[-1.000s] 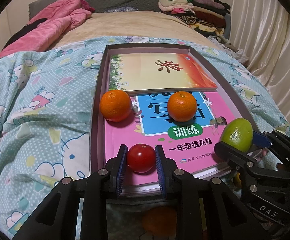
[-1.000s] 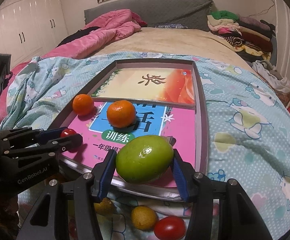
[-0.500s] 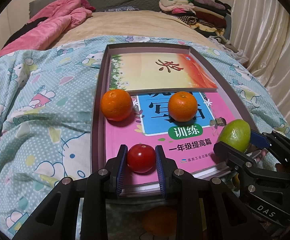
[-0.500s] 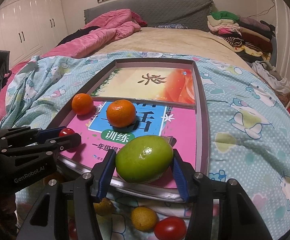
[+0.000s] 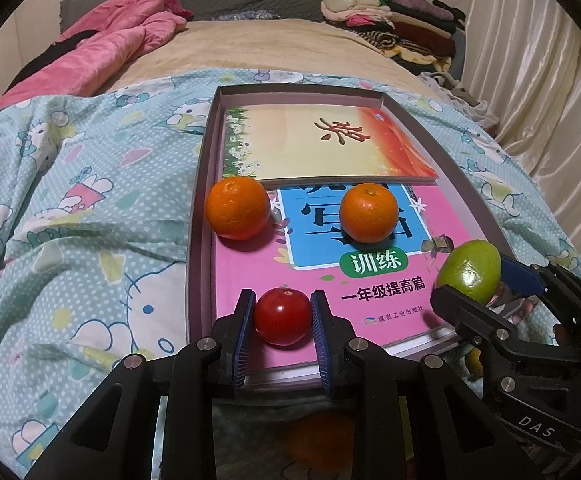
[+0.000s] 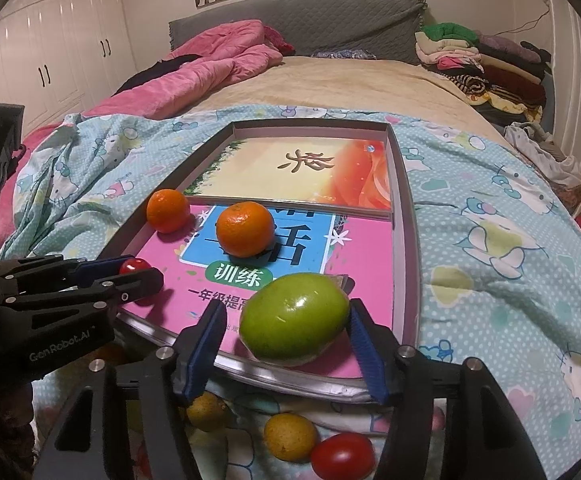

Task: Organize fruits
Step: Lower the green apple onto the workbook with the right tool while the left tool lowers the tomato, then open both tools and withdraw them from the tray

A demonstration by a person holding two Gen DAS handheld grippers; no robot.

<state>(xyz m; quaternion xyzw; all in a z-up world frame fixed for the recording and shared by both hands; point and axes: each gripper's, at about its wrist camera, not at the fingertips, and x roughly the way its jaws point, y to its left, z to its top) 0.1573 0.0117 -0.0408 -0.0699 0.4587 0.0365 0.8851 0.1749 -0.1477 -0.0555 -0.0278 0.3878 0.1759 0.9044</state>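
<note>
My left gripper [image 5: 282, 322] is shut on a red tomato [image 5: 282, 315] resting low over the pink book [image 5: 322, 280] in the shallow box [image 5: 200, 208]. Two oranges [image 5: 237, 208] [image 5: 368, 212] sit on the book further in. My right gripper [image 6: 288, 326] stands around a green fruit [image 6: 294, 318]; its pads [image 6: 364, 344] show a small gap from the fruit, which rests on the book's near edge. The fruit also shows in the left wrist view [image 5: 470, 272]. The tomato shows in the right wrist view [image 6: 134, 266].
Below the box's near edge lie two yellow-brown fruits [image 6: 290, 436] [image 6: 206, 410], another red tomato [image 6: 342, 456] and an orange [image 5: 318, 436] on the patterned quilt [image 5: 70, 220]. A second book [image 5: 322, 144] fills the box's far half. Pink bedding and stacked clothes lie at the bed's far end.
The green fruit has come down onto the book and the right gripper's pads have parted slightly from it. The left gripper and tomato have hardly moved.
</note>
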